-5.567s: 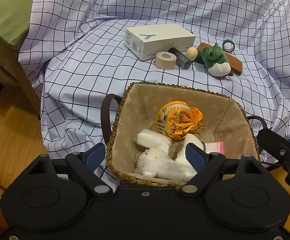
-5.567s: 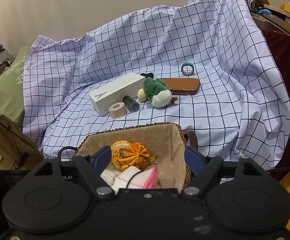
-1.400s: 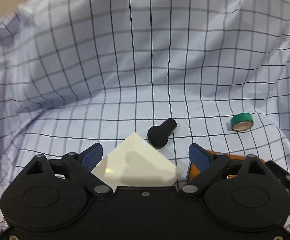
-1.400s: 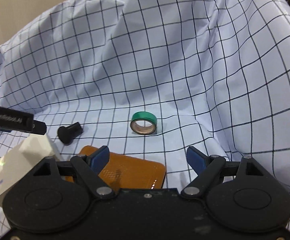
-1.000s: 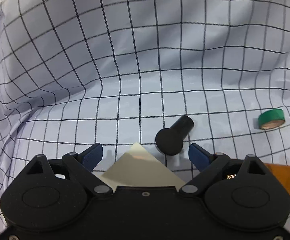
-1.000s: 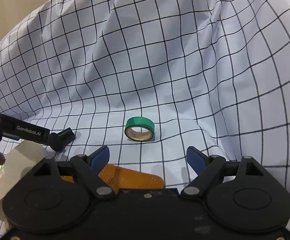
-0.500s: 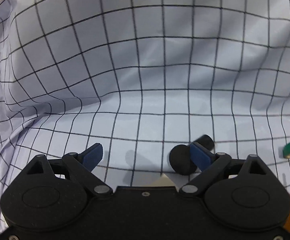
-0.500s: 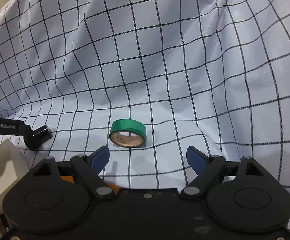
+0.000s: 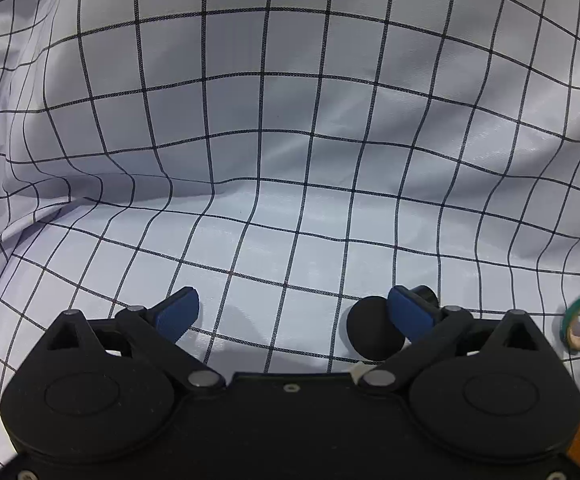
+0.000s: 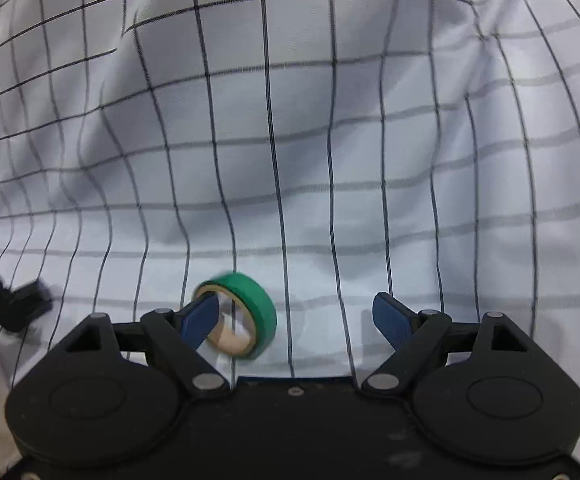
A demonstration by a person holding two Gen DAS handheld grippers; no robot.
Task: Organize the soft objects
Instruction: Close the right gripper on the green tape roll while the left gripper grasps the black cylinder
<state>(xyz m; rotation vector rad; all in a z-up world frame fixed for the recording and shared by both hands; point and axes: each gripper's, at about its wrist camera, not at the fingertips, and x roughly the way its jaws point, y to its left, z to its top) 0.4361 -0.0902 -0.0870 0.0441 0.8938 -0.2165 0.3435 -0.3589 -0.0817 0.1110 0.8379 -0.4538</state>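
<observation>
In the left wrist view our left gripper (image 9: 292, 312) angles down over the checked cloth (image 9: 250, 120). Its jaws have just been opening and stand spread, a black knobbed object (image 9: 374, 338) beside the right finger; nothing soft shows.

In the right wrist view our right gripper (image 10: 296, 318) is parted, its left finger seemingly inside the blurred green tape roll (image 10: 246, 312). We judge we must next close on it.

1. A white checked cloth (image 9: 290, 200) is spread beneath both grippers.
2. A black cylinder (image 9: 374, 338) is seen by the left gripper's right finger.
3. A green tape roll (image 10: 250, 312) is seen at the right gripper's left finger.
</observation>
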